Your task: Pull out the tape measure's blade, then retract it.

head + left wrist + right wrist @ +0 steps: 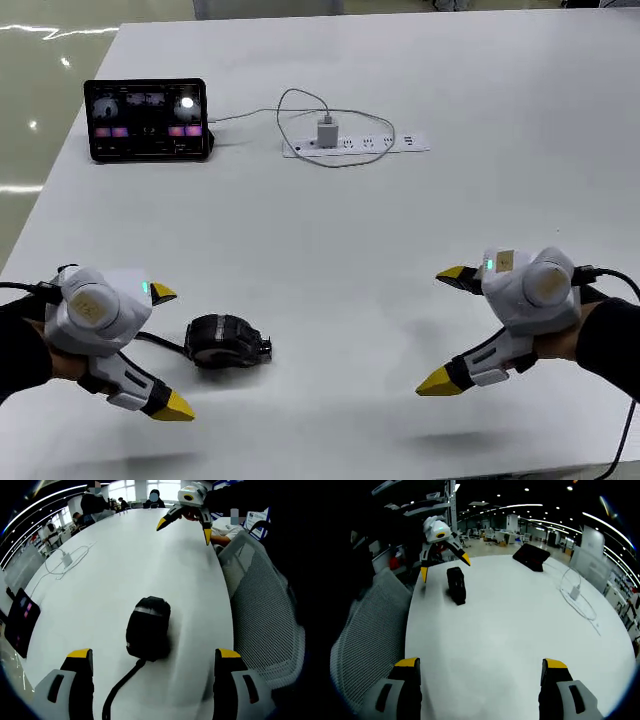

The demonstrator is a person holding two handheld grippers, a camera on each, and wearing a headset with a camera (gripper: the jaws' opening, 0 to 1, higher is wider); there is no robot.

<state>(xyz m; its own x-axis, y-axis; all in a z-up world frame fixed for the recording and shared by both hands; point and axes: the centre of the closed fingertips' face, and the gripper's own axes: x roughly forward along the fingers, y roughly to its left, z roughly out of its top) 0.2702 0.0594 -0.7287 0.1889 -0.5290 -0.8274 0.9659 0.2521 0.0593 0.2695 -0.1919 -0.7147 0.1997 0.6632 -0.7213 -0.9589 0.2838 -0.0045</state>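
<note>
A black tape measure (226, 341) lies on the white table (330, 250) near the front left, blade in, with a black strap trailing toward my left hand. My left gripper (170, 350) stands open just left of it, jaws wide on either side of the strap. In the left gripper view the tape measure (148, 627) sits just ahead of the open left gripper (154, 655), not touched. My right gripper (443, 327) hovers open at the front right, well apart from it. In the right gripper view the tape measure (456, 585) lies far ahead of that open right gripper (480, 662).
A tablet (148, 120) with a lit screen stands at the back left. A white power strip (355, 143) with a charger (327, 131) and looped cable lies at the back middle. A mesh chair (265, 615) stands by the table's near edge.
</note>
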